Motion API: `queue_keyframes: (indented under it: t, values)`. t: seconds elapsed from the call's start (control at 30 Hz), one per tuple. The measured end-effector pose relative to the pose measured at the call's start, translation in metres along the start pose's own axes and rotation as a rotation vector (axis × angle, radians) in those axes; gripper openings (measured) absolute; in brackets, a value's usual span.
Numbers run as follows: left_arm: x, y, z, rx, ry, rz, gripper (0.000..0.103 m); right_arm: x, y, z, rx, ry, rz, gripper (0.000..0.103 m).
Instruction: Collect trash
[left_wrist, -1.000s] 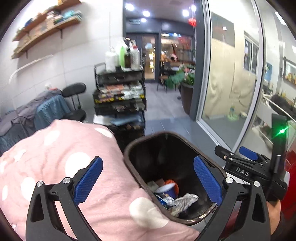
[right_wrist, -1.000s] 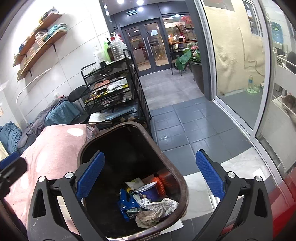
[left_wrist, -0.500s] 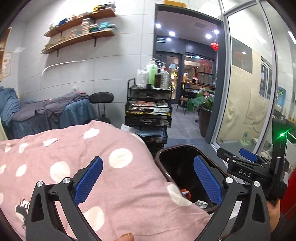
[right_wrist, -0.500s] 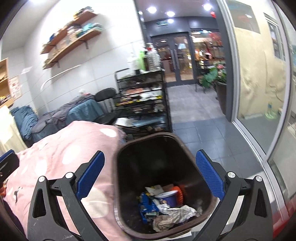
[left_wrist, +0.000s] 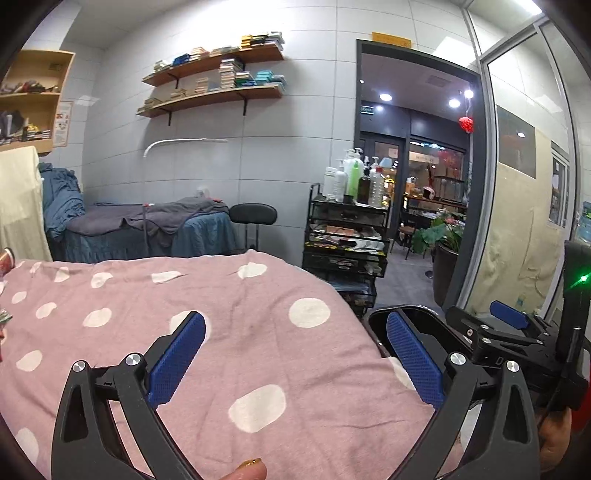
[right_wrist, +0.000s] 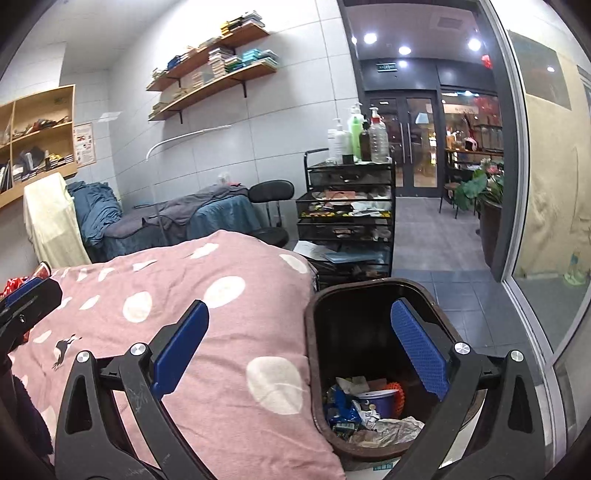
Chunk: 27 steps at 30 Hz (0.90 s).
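Left gripper (left_wrist: 295, 354): jaws spread wide, nothing between the blue pads (left_wrist: 177, 356); it hangs above a pink quilt (left_wrist: 229, 314) with white dots. Right gripper (right_wrist: 299, 350): jaws likewise spread and empty, its left pad over the quilt's edge, its right pad over the mouth of the bin (right_wrist: 369, 295). In the left wrist view the right gripper (left_wrist: 517, 332) appears at the right edge, held by a hand (left_wrist: 554, 439), with a green light lit on its upright body. In the right wrist view the left gripper (right_wrist: 26, 299) shows at the left edge, above the quilt.

The bin is dark brown with a rounded rim and stands on the floor, touching the side of the quilt. The trash (right_wrist: 365, 410) lies at its bottom: crumpled foil or paper, a blue wrapper, a round cup with a white rim, an orange piece. In the left wrist view only the bin's rim (left_wrist: 413, 310) is visible, behind the quilt's edge.

Behind the bin: a black tiered cart (right_wrist: 347, 206) carrying bottles (right_wrist: 356, 136) on top, and a black stool (right_wrist: 271, 192). A second bed with grey and blue covers (left_wrist: 155, 225) stands by the tiled wall, below two wooden shelves (left_wrist: 214, 81). A potted plant (right_wrist: 484, 192) stands by the glass partition, and a fingertip (left_wrist: 247, 470) shows at the lower edge of the left wrist view.
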<state>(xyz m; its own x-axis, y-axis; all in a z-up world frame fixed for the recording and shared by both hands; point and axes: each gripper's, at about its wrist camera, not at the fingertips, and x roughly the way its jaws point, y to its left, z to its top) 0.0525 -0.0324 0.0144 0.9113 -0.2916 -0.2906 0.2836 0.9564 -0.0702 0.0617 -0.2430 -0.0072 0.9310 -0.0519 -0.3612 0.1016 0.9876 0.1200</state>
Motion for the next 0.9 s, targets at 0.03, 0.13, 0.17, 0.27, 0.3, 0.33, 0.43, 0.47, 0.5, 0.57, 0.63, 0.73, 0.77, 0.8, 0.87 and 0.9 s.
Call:
queue_keyframes:
  t: [0.03, 0.13, 0.17, 0.27, 0.3, 0.33, 0.43, 0.47, 0.5, 0.57, 0.63, 0.73, 0.77, 0.8, 0.87, 0.9]
  values:
    - [-0.002, 0.004, -0.002, -0.009, -0.004, 0.008, 0.098, -0.002, 0.003, -0.001, -0.005, -0.001, 0.006, 0.097]
    - [-0.009, 0.011, -0.008, -0.038, -0.011, 0.044, 0.098, -0.007, 0.015, -0.004, -0.034, 0.004, 0.022, 0.097]
    - [-0.010, 0.013, -0.009, -0.042, -0.012, 0.051, 0.098, -0.009, 0.019, -0.006, -0.041, 0.006, 0.032, 0.097]
    - [-0.016, 0.018, -0.013, -0.064, -0.019, 0.056, 0.098, -0.015, 0.028, -0.011, -0.052, 0.015, 0.069, 0.098]
    - [-0.018, 0.019, -0.014, -0.072, -0.025, 0.056, 0.098, -0.018, 0.030, -0.013, -0.055, 0.015, 0.074, 0.097]
    - [-0.019, 0.020, -0.015, -0.077, -0.029, 0.058, 0.098, -0.020, 0.031, -0.014, -0.057, 0.015, 0.079, 0.097]
    - [-0.023, 0.024, -0.018, -0.087, -0.034, 0.065, 0.098, -0.026, 0.039, -0.020, -0.069, 0.016, 0.100, 0.098]
    - [-0.023, 0.025, -0.019, -0.092, -0.034, 0.065, 0.098, -0.028, 0.042, -0.022, -0.077, 0.014, 0.105, 0.097]
    - [-0.024, 0.026, -0.019, -0.095, -0.035, 0.066, 0.098, -0.029, 0.044, -0.023, -0.083, 0.013, 0.106, 0.098]
    - [-0.027, 0.025, -0.020, -0.100, -0.042, 0.070, 0.098, -0.032, 0.046, -0.024, -0.096, 0.003, 0.099, 0.098]
    - [-0.029, 0.026, -0.020, -0.098, -0.045, 0.074, 0.098, -0.033, 0.049, -0.025, -0.097, -0.002, 0.101, 0.098]
    - [-0.030, 0.027, -0.020, -0.096, -0.051, 0.079, 0.098, -0.035, 0.050, -0.025, -0.097, -0.006, 0.104, 0.097]
    - [-0.031, 0.027, -0.020, -0.098, -0.054, 0.079, 0.098, -0.036, 0.050, -0.026, -0.098, -0.007, 0.102, 0.098]
    - [-0.031, 0.027, -0.020, -0.098, -0.056, 0.079, 0.098, -0.035, 0.050, -0.025, -0.098, -0.008, 0.102, 0.098]
    - [-0.032, 0.027, -0.021, -0.095, -0.058, 0.080, 0.098, -0.036, 0.049, -0.025, -0.097, -0.012, 0.101, 0.098]
    - [-0.032, 0.027, -0.021, -0.092, -0.059, 0.081, 0.098, -0.036, 0.048, -0.024, -0.095, -0.014, 0.099, 0.098]
